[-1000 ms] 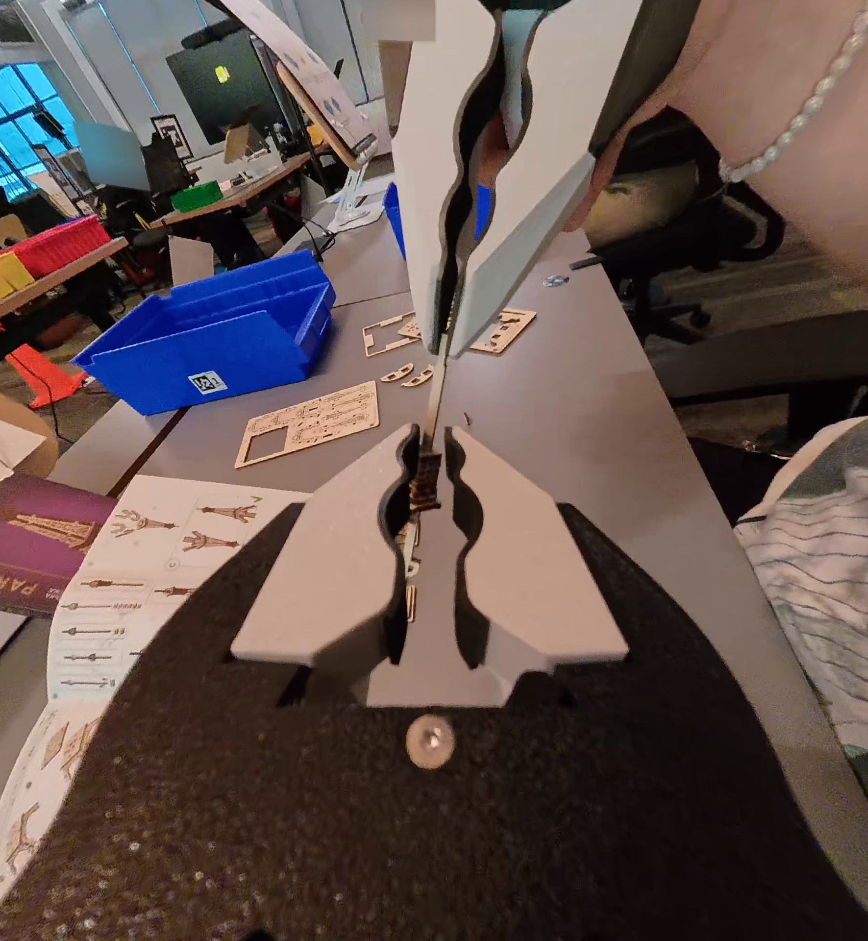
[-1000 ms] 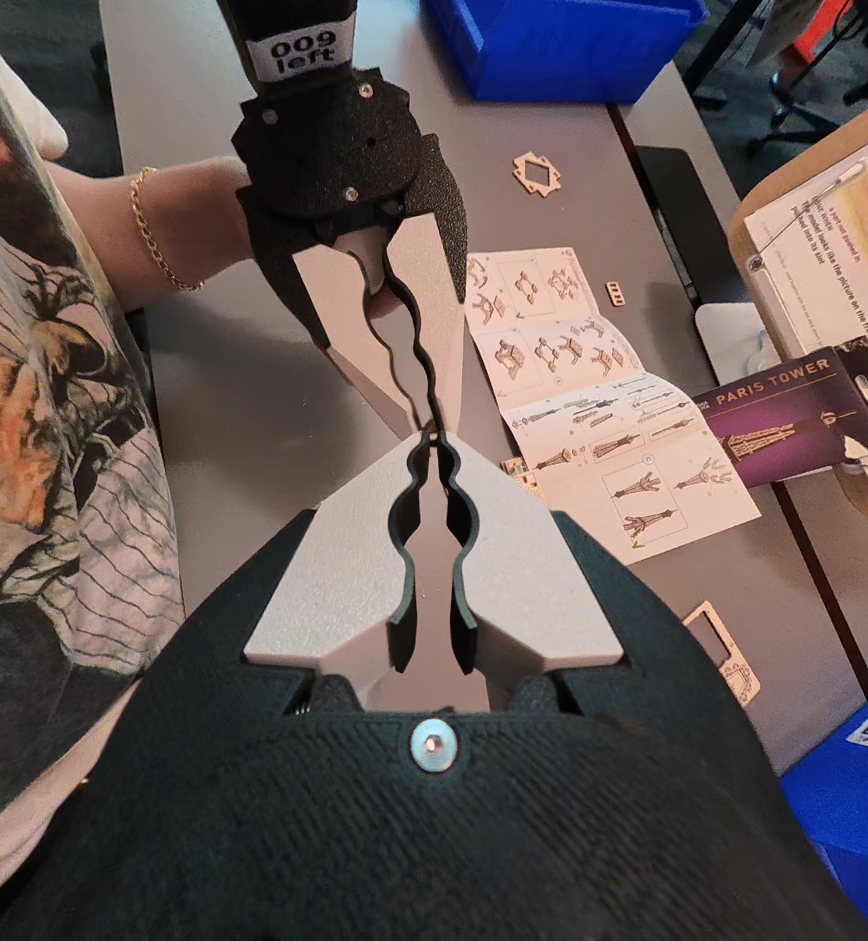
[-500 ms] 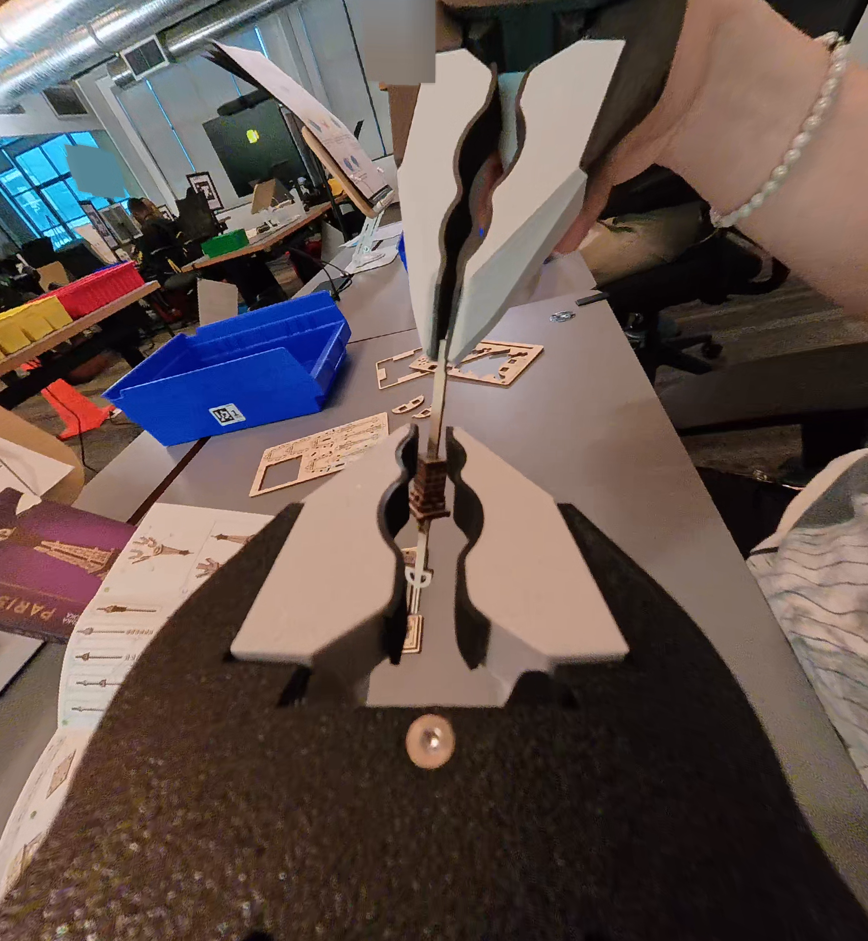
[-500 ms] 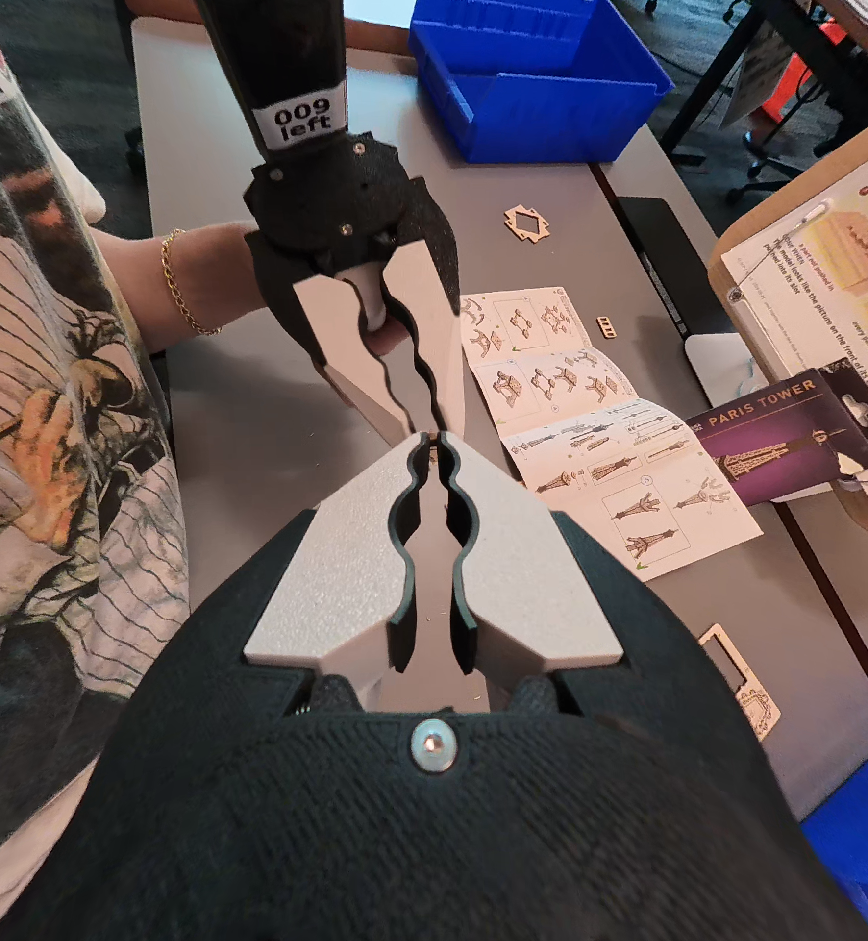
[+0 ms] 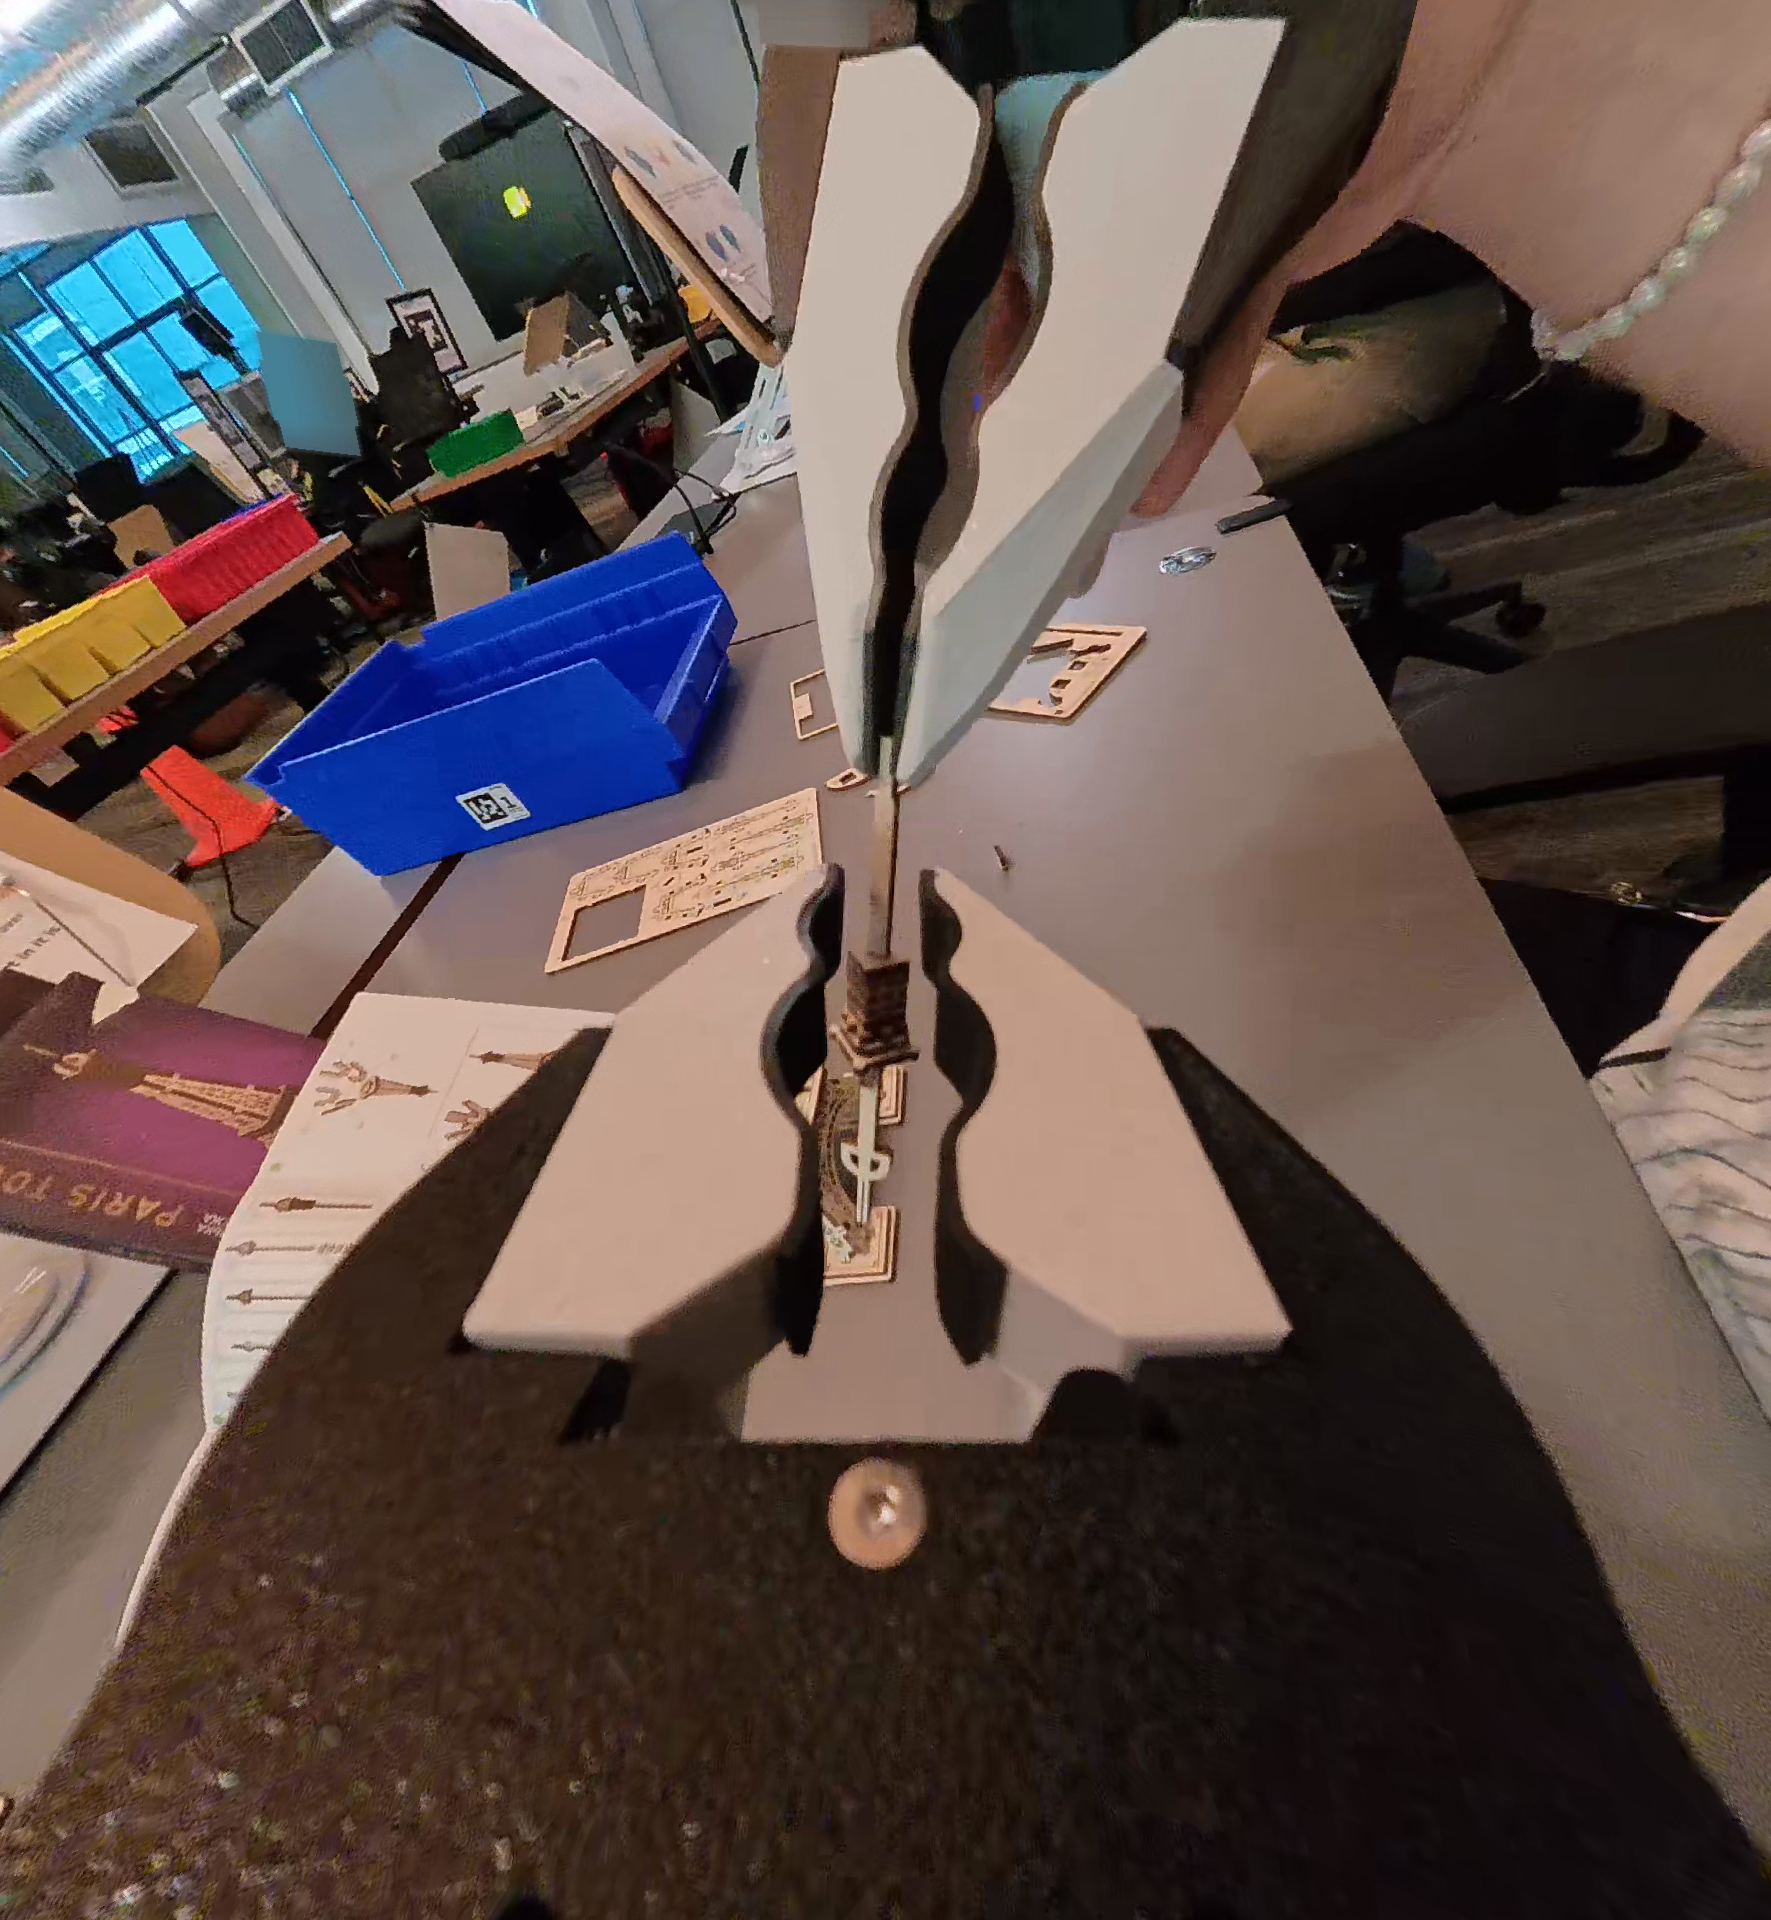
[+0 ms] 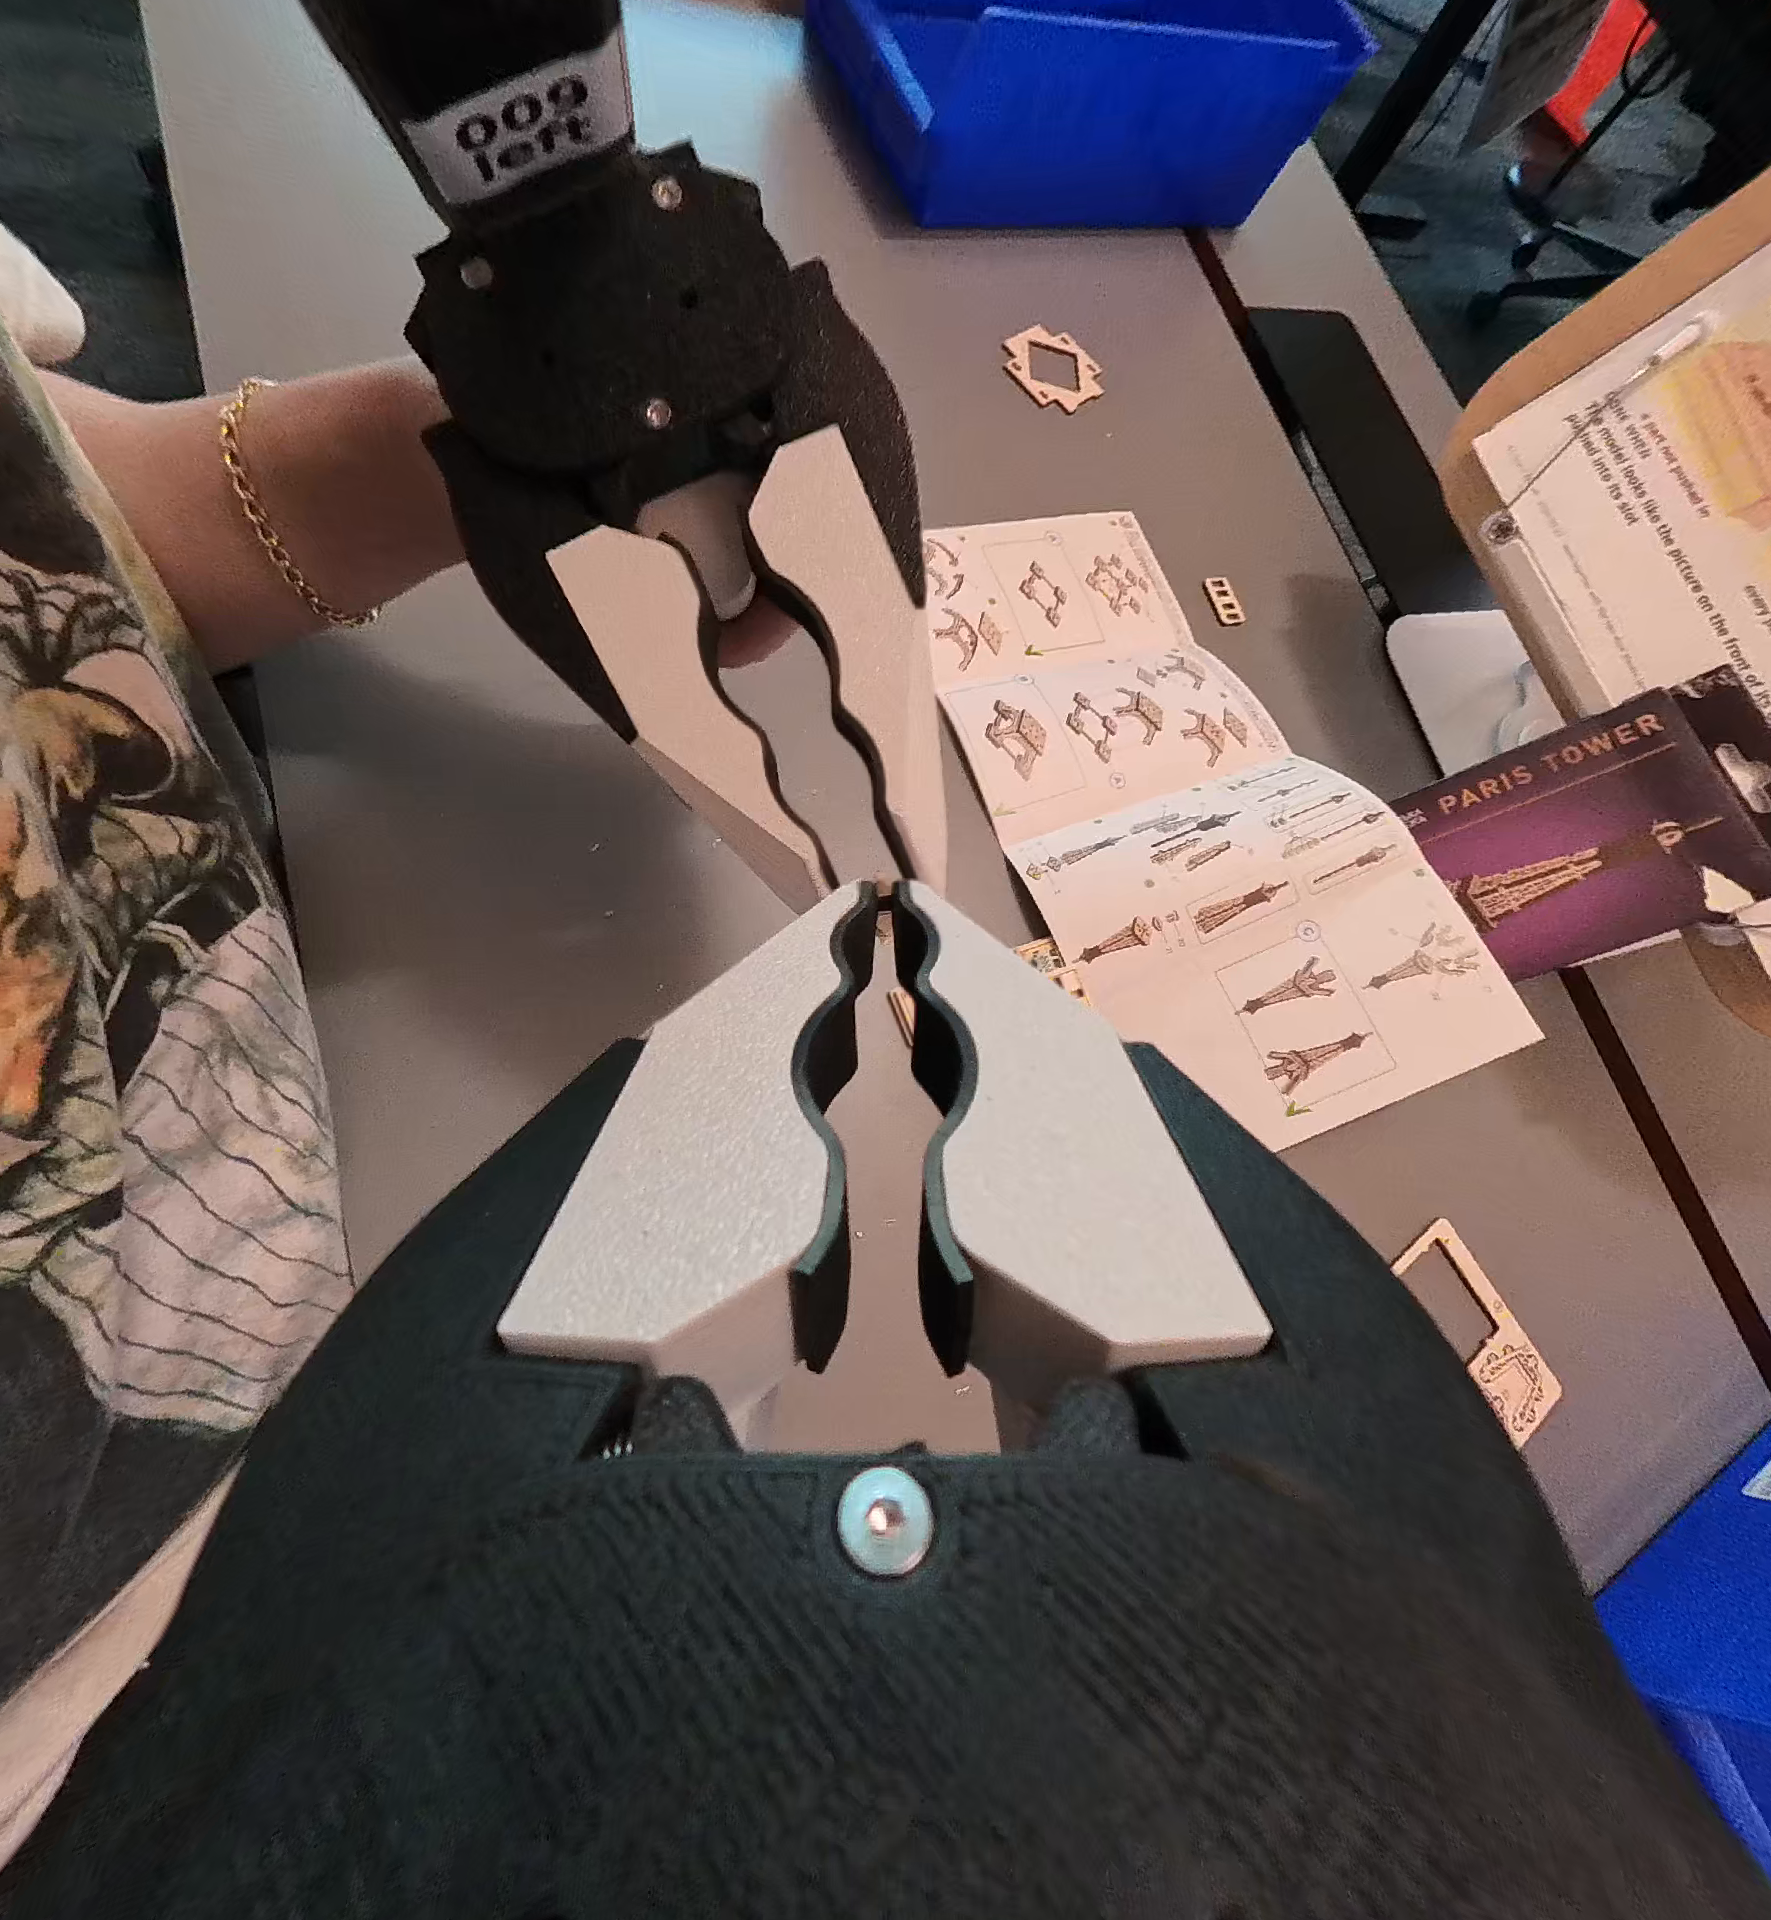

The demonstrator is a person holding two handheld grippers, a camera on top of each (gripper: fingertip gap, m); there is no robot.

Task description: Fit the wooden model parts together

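A small wooden tower model sits between the fingers of my left gripper, which is open with a gap on each side of the tower. My right gripper comes down from above and is shut on the tower's thin spire. In the right wrist view my right gripper has its tips pinched together. A sliver of the spire shows between its fingers, and a tower foot shows beside it. The left gripper faces it tip to tip. I cannot tell whether the tower rests on the table.
On the grey table lie wooden part sheets, a blue bin, an instruction leaflet, a purple package and loose small parts. A clipboard stand is at the right; a person's torso is at the left. Left and right tips are no more than a few centimetres apart.
My left gripper was shut on the tower and has now opened, letting go of it. My right gripper keeps its grip on the spire.
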